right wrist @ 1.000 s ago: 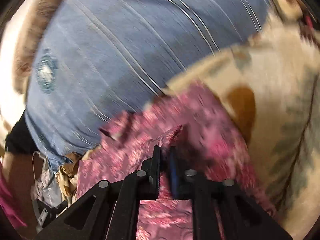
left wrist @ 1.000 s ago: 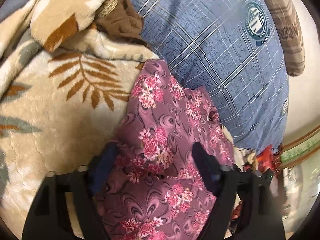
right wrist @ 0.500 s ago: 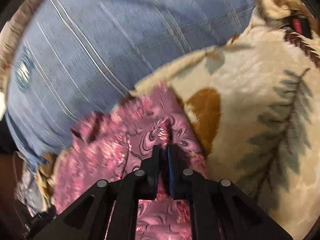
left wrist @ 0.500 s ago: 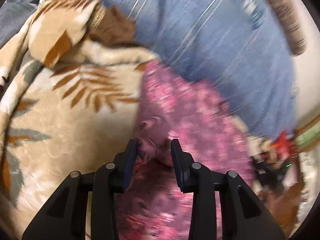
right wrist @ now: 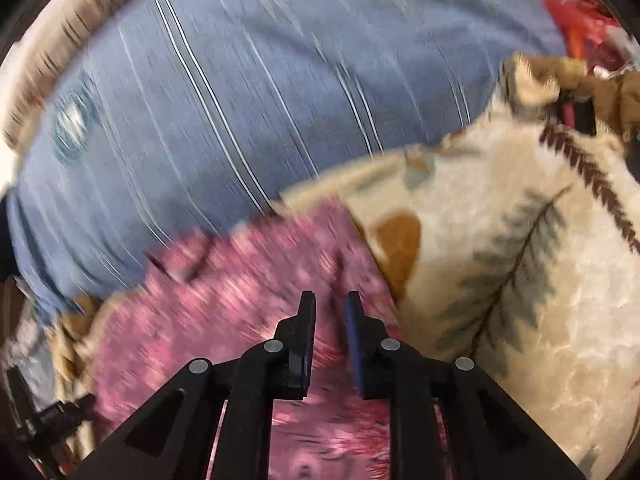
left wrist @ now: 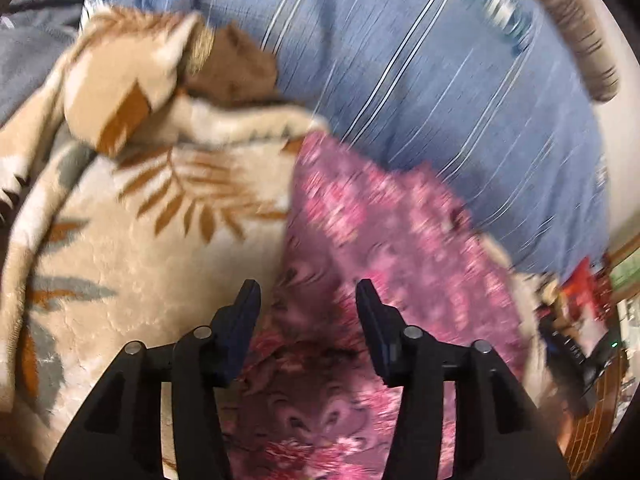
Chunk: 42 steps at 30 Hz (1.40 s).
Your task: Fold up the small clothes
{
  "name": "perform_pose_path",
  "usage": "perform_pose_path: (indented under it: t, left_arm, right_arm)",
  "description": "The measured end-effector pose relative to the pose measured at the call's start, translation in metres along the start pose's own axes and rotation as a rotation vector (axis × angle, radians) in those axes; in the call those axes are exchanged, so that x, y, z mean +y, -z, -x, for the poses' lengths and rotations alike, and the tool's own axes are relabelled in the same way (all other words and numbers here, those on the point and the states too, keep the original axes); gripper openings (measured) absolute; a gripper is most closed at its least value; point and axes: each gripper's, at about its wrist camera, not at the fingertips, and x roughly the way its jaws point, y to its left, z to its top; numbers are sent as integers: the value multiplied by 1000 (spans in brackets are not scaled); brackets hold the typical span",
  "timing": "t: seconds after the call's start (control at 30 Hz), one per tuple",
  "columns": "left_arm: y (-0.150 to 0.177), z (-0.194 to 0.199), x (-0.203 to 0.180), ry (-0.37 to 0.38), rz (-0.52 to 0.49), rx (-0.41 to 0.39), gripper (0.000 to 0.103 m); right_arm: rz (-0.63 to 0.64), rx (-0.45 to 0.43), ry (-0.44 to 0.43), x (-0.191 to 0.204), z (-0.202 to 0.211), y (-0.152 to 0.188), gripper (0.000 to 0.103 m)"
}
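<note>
A pink-purple floral garment [left wrist: 392, 240] lies on a cream blanket with a leaf print [left wrist: 160, 264], its far edge against a blue checked cover [left wrist: 440, 80]. My left gripper [left wrist: 306, 286] hovers over the garment's near left part. Its jaws are opening; cloth lies below and between them, and the pads do not press it. In the right wrist view my right gripper [right wrist: 330, 296] is nearly closed, pinching a raised ridge of the floral garment [right wrist: 240, 288] near its right edge, beside the blanket [right wrist: 500, 280]. Both views are blurred.
A brown cloth [left wrist: 236, 68] is bunched at the blanket's folded far corner. A striped brown fabric [left wrist: 568, 20] runs along the blue cover's far edge. Red and dark clutter [left wrist: 580, 280] sits beyond the bedding's right side. The blue cover [right wrist: 240, 100] fills the far half.
The left jaws went from wide to pinching a fold of the garment, then spread apart and let it go. The right gripper lifted a little, still nipping the cloth.
</note>
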Motion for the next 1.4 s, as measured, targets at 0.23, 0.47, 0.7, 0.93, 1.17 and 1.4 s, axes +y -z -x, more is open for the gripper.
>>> perform_pose_path:
  t: [0.23,0.47,0.7,0.93,1.17,1.4]
  left_arm:
    - [15,-37,-11,-160,-136,127,69]
    - [28,-20,-37,-121,-236,95,74]
    - [55,-18,-41,-250,-324,145,77]
    - [94,51,-7,-112,-238,229,77]
    - [128,113,32,-148,-274,251,77]
    - [180,124,43,-83,-274,364,77]
  right_arm:
    - [77,191,-32,12,-44,37,28]
    - [115,246,10,12,-14,51,29]
    - [113,272,-38,-11,25,82,30]
    - [53,315,-138,-39,65,105,30]
    - [52,376,-140,-63,98,123,29]
    - [150,333,-5,-87,142,129,42]
